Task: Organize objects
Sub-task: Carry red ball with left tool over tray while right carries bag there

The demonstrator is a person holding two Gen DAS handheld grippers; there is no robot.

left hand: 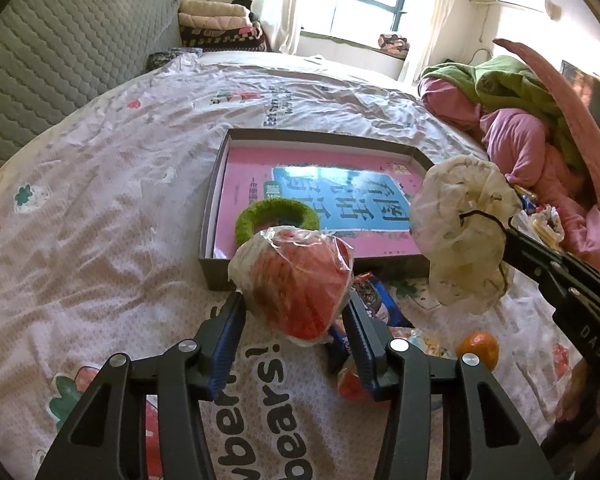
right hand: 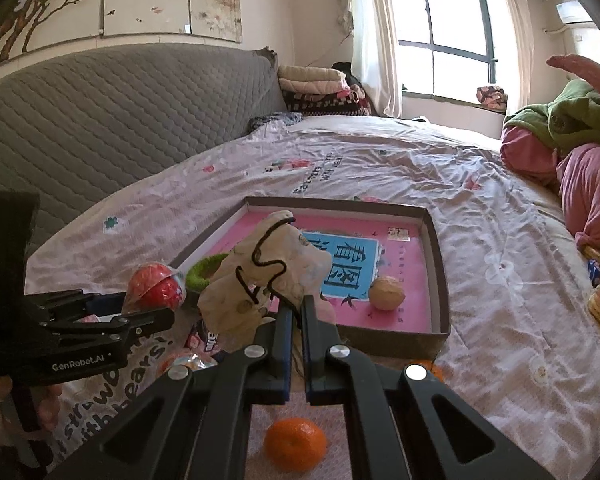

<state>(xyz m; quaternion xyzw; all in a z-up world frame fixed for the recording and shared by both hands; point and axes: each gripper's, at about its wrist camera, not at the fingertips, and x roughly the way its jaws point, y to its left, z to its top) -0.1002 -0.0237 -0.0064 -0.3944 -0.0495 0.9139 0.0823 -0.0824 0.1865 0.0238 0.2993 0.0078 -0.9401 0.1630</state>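
Observation:
My left gripper [left hand: 294, 304] is shut on a red ball wrapped in clear plastic [left hand: 300, 284], held above the bed just short of the grey shallow box [left hand: 216, 184]; the ball also shows in the right wrist view [right hand: 156, 286]. My right gripper [right hand: 296, 308] is shut on a crumpled cream cloth pouch with a black cord [right hand: 268, 268], held over the box's near edge; it also shows in the left wrist view [left hand: 464, 236]. The box [right hand: 436, 264] holds a pink book [left hand: 320, 188], a green fuzzy ring [left hand: 278, 218] and a walnut [right hand: 386, 293].
An orange tangerine [right hand: 295, 444] lies on the printed bedsheet [left hand: 100, 200] below my right gripper. A blue snack packet [left hand: 374, 300] and another wrapped item [left hand: 350, 380] lie near the box. Pink and green bedding [left hand: 520, 120] is piled at right. A grey quilted headboard [right hand: 120, 112] stands behind.

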